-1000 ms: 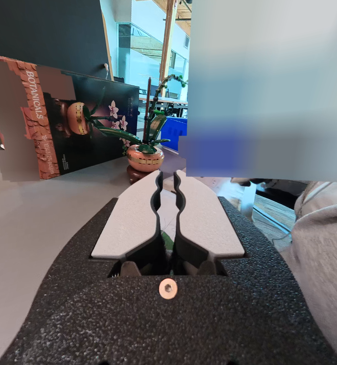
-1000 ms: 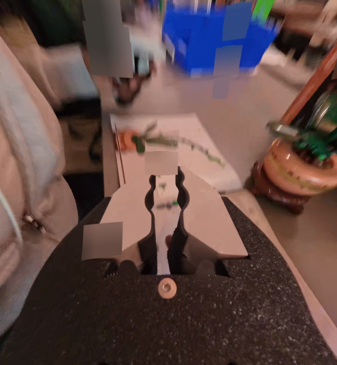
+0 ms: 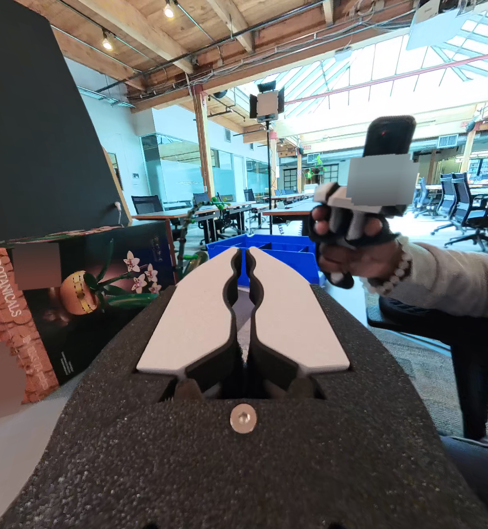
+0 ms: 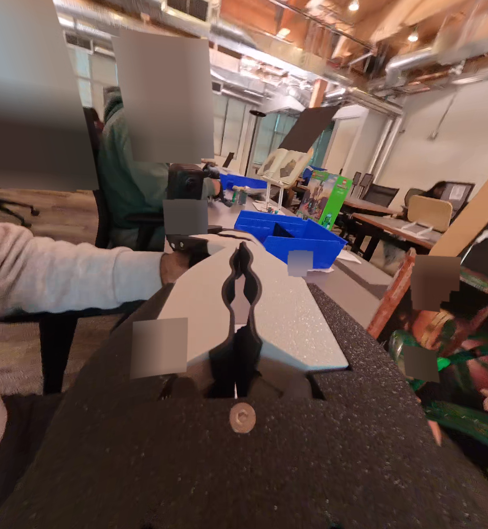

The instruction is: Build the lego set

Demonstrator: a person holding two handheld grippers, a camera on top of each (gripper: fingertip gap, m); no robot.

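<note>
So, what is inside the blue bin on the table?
The blue bin shows blue dividers and one dark compartment; no parts are visible. Its near wall and the gripper fingers hide the compartment floors.

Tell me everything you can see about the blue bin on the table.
The blue bin looks like rigid plastic, open-topped, with inner dividers splitting it into compartments. It sits upright on the grey table, beyond both grippers' fingertips. Nothing shows inside the visible compartments. White paper lies at its far corner; contact is unclear. Neither gripper touches it.
</note>
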